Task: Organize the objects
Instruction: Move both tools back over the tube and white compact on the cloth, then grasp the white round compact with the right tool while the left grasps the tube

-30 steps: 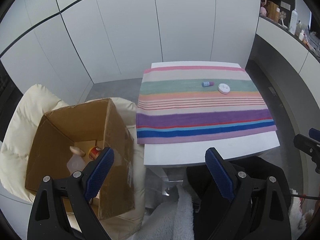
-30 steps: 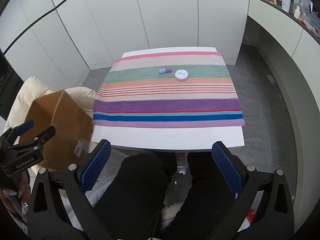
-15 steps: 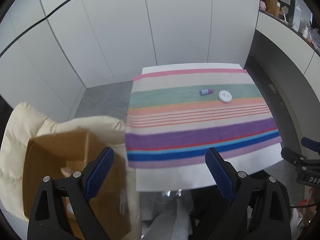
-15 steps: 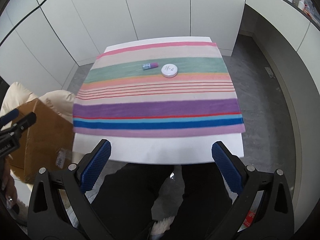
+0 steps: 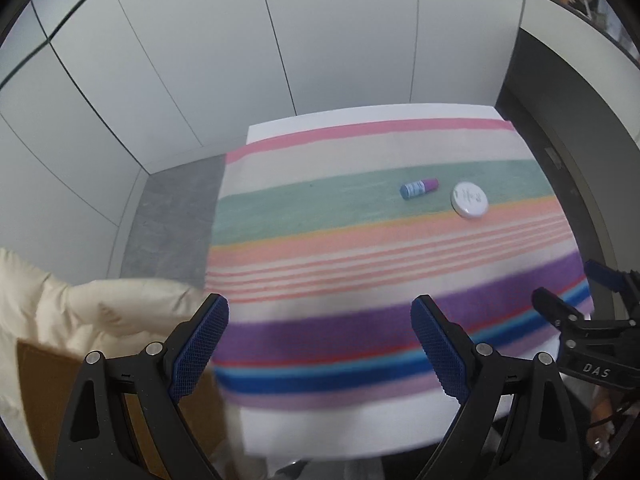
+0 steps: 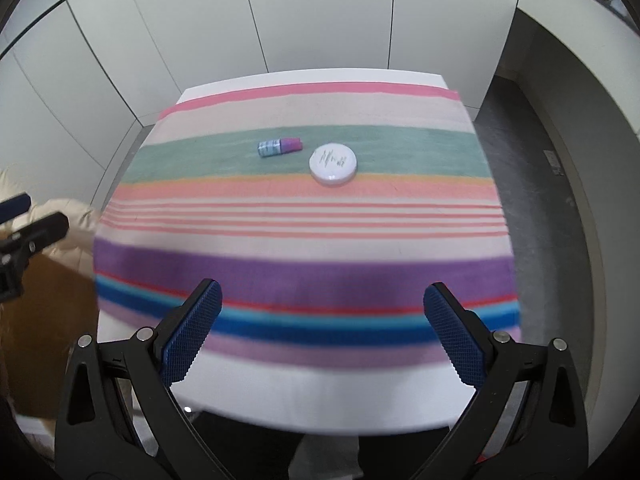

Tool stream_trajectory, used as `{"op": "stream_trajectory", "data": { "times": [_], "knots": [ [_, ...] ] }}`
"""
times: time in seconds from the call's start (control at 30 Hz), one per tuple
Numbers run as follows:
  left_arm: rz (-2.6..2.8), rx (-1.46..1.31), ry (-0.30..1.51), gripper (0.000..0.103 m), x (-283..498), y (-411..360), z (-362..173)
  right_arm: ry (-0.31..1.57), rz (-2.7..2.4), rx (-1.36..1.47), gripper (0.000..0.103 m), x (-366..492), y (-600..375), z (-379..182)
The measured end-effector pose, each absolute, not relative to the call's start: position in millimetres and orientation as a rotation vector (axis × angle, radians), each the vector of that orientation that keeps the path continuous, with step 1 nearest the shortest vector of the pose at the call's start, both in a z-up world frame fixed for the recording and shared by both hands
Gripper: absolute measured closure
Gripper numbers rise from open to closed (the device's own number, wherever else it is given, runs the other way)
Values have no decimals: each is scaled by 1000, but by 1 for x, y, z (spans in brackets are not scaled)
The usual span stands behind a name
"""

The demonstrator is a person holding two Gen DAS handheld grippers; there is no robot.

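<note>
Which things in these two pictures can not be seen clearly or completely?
- Cardboard box: left wrist view, cut off by the edge, blurred; its inside is hidden.
- Print on the small bottle and round white lid: too small to read.
- Table near edge: blurred in both views.
- Right gripper: left wrist view, cut off by the edge.

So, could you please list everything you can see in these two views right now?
Small bottle: one, blue with a purple cap, lying on the cloth's green stripe.
Round tin: one, white, flat on the cloth, just right of the bottle, apart from it.
Striped cloth: one, multicoloured, covering most of the table.
Table: one, white.
Cardboard box: one, brown, left of the table.
Padded jacket: one, cream, by the box.
Left tool: open, empty, above the cloth's near edge.
Right tool: open, empty, likewise.
</note>
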State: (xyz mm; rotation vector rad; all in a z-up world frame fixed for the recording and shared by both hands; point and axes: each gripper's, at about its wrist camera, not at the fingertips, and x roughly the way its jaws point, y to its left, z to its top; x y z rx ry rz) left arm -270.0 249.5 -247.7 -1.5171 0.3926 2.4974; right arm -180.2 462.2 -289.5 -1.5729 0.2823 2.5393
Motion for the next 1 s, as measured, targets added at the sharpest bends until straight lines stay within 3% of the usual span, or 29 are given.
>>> {"op": "stream_trajectory", "data": {
  "times": [0.17, 0.43, 0.47, 0.5, 0.57, 0.8, 1.0],
  "knots": [
    [2462, -1588, 260, 10, -318, 267, -284, 310, 2538, -1532, 1, -228, 480, -328],
    [2489, -1599, 222, 10, -367, 308, -323, 276, 2540, -1469, 1, -300, 496, -387],
    [2481, -1604, 223, 10, -371, 315, -328, 251, 2539, -1466, 8, -310, 495, -393],
    [2473, -1611, 225, 9, -375, 322, -334, 217, 2532, -1465, 27, -316, 493, -397],
    [2451, -1632, 221, 9, -381, 335, -347, 158, 2513, -1480, 43, -325, 491, -404],
    [2387, -1730, 168, 9, -396, 373, -388, 259, 2478, -1433, 44, -309, 522, -405],
    [2411, -1791, 2, 8, -410, 387, -406, 344, 2455, -1420, 44, -292, 549, -403]
  ]
}}
